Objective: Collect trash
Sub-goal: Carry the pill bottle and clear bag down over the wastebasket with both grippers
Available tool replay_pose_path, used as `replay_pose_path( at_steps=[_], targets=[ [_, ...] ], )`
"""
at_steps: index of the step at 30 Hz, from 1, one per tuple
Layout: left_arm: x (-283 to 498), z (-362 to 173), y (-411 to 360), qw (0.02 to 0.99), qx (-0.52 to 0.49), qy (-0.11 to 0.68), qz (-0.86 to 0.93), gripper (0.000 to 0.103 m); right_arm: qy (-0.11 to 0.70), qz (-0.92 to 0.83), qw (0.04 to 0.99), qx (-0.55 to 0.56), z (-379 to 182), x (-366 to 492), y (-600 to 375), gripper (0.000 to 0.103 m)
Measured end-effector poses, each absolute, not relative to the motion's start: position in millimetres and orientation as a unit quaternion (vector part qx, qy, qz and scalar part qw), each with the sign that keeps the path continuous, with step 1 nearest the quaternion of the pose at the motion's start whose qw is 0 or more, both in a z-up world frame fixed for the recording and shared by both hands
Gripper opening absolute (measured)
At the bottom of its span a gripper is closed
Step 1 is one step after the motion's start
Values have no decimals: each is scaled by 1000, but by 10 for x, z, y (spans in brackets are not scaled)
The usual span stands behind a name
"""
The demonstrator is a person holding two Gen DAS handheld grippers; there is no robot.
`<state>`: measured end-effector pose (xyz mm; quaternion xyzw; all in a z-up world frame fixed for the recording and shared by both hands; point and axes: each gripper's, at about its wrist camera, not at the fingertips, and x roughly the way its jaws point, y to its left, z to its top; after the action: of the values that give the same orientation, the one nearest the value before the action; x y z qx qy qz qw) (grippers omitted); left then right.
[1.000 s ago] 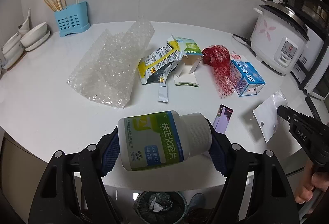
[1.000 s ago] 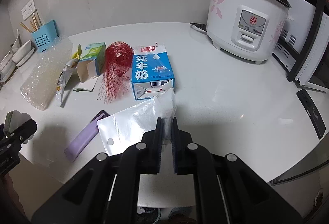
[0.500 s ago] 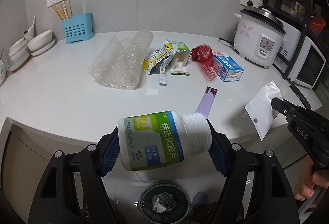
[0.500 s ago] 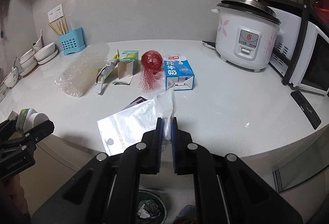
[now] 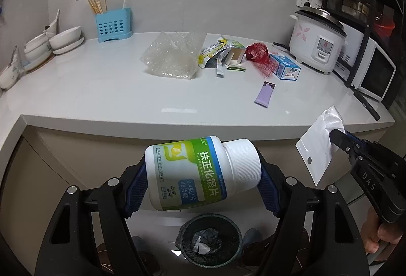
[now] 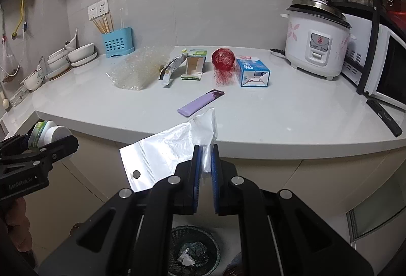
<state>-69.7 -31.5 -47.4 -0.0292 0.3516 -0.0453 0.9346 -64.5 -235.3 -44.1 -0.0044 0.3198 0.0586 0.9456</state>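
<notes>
- Since the earlier frames you have drawn both hands back off the white bench point(image 5: 101, 98); its front edge now lies ahead of both grippers, and the round black-lined waste bin point(image 5: 208, 240) on the floor sits below.
- Your left gripper point(image 5: 203, 174) is spread wide, clamped end to end on the white pill bottle with a green-and-blue label point(image 5: 195, 174), lying sideways, ribbed cap to the right.
- Your right gripper point(image 6: 205, 169) is pinched tight on the crumpled clear plastic zip bag with a punched hole point(image 6: 162, 151).
- You are at the carry-to-bin step. Next, I judge, bring each gripper over the bin's mouth, then release.
- More trash waits on the bench, including a flat lilac wrapper point(image 6: 200, 102).
</notes>
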Motion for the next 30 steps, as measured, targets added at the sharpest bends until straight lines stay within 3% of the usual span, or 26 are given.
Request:
replay_pose_path(
  at_steps=[8, 30],
  targets=[
    [-887, -872, -171, 928, -29, 369, -41, 73, 346, 66, 936, -1, -911, -778, -2204, 7],
    [-738, -2762, -225, 884, -20, 465, -38, 73, 456, 29, 889, -1, -2724, -759, -2167, 7]
  ],
)
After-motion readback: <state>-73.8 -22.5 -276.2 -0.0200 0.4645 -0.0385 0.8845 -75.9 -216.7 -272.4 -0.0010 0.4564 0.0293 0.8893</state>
